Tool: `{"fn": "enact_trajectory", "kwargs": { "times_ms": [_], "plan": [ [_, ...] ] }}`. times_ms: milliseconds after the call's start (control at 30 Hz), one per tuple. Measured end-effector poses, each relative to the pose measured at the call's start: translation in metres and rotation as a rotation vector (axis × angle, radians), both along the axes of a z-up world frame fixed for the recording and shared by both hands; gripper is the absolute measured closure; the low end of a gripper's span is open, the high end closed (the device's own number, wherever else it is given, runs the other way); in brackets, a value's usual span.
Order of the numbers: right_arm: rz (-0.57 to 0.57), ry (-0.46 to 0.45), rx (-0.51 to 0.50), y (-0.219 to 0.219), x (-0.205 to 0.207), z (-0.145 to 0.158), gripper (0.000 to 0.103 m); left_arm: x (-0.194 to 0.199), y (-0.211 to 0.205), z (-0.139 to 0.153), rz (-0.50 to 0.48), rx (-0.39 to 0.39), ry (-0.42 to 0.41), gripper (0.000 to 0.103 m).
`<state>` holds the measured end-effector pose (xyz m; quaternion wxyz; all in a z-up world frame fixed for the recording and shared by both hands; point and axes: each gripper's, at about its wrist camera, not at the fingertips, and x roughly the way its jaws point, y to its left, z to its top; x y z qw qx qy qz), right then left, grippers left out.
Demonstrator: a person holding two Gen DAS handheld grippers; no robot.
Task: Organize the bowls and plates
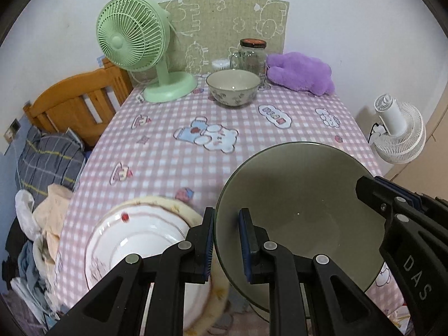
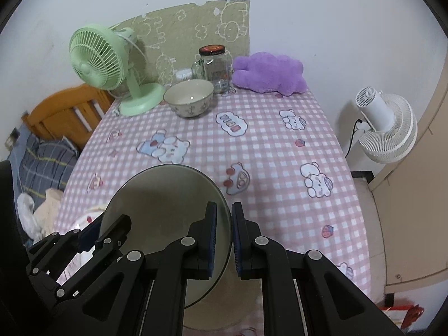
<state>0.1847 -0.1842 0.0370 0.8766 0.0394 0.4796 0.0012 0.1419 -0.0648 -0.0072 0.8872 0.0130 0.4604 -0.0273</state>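
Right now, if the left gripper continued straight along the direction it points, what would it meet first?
Probably only the checked tablecloth. The left gripper, shut on the grey-green bowl, aims down at bare cloth. The patterned bowl stands farther back; depth is uncertain.

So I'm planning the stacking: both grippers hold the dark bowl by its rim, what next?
Probably carry the dark bowl on toward the floral bowl at the back. The left gripper and right gripper clamp opposite rims, and bare tablecloth lies between the two bowls.
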Motion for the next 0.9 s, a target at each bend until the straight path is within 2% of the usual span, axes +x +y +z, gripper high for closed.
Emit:
{"fn": "enact_trajectory", "kwargs": {
  "times_ms": [367,767,900],
  "plan": [
    [0.048,0.029,-0.013,-0.025,-0.026,-0.014,0.089,-0.025,-0.024,-0.017,0.038,-0.001,0.029,0.089],
    [0.058,0.094,-0.002,-0.03,-0.03,-0.04,0.089,-0.027,-0.03,-0.041,0.043,0.029,0.088,0.088],
    [0.055,0.11,0.0,-0.03,-0.03,-0.047,0.089,-0.025,-0.031,-0.043,0.035,0.051,0.082,0.088]
  ]
}}
